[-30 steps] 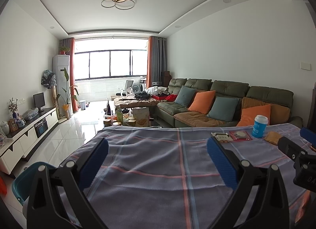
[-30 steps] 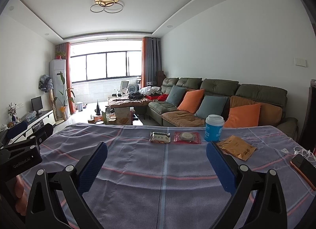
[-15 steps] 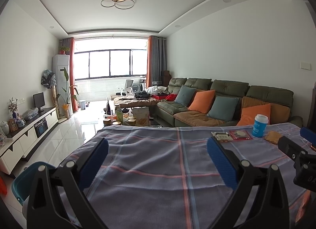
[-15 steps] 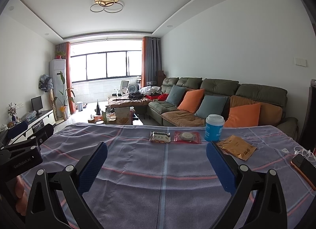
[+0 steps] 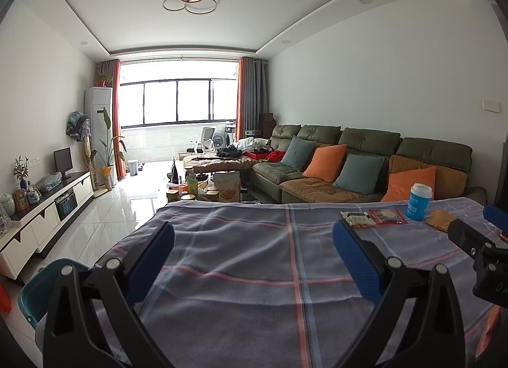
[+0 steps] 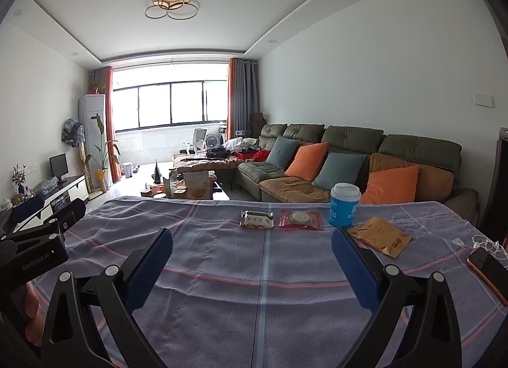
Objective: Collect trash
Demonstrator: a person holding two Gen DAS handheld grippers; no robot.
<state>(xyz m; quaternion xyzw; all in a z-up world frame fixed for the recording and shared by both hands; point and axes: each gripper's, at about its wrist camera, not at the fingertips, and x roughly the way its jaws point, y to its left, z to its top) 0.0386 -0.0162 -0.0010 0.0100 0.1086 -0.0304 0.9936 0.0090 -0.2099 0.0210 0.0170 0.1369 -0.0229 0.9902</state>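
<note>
Both grippers hang spread wide and empty over a plaid-covered table (image 6: pixel 222 272) in a bright living room. Seen from its own camera, the left gripper (image 5: pixel 254 260) fills the lower part of the frame, its blue pads (image 5: pixel 355 260) parted with nothing between them; the right gripper (image 6: pixel 252 261) looks the same in its own view, pads (image 6: pixel 149 269) well apart above bare cloth.

Across the far middle of the table, right of centre in the right wrist frame, the trash lies in a loose row: a dark snack wrapper (image 6: pixel 256 219), just beside it a red packet (image 6: pixel 300 219) with a round biscuit showing through, then an upright blue cup with a white lid (image 6: pixel 344 204), and nearer the camera a crumpled gold foil packet (image 6: pixel 379 236), whose near corner sits behind the tip of the right-hand pad. In the left wrist frame the same things sit at centre right: wrapper (image 5: pixel 357 218), red packet (image 5: pixel 386 216), cup (image 5: pixel 419 201) and gold packet (image 5: pixel 440 218).

At the lower left edge of the left wrist frame, a teal bin (image 5: pixel 41 291) stands on the tiled floor beside the table's corner. A phone in an orange case (image 6: pixel 487 269) rests on the cloth at the right edge of the right wrist frame, near a white cable (image 6: pixel 485 242). A green sofa (image 6: pixel 355 145) with orange and grey-blue cushions lines the wall beyond the table.
</note>
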